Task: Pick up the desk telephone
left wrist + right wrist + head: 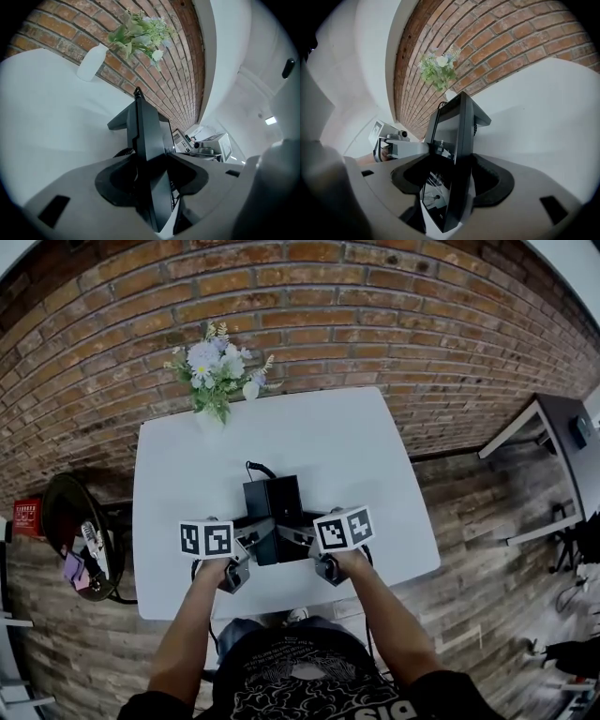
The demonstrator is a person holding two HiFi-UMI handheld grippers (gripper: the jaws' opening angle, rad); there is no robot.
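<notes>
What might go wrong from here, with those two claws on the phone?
1. The left gripper and right gripper each pinch only a thin side edge of the desk telephone; lifted unevenly, it may twist out.
2. A cord leaves its back edge onto the table; it might snag or tug during lifting.

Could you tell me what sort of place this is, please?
Probably an office or studio room: a brick wall, a white table bearing a desk telephone and flowers, and another desk to the right.
</notes>
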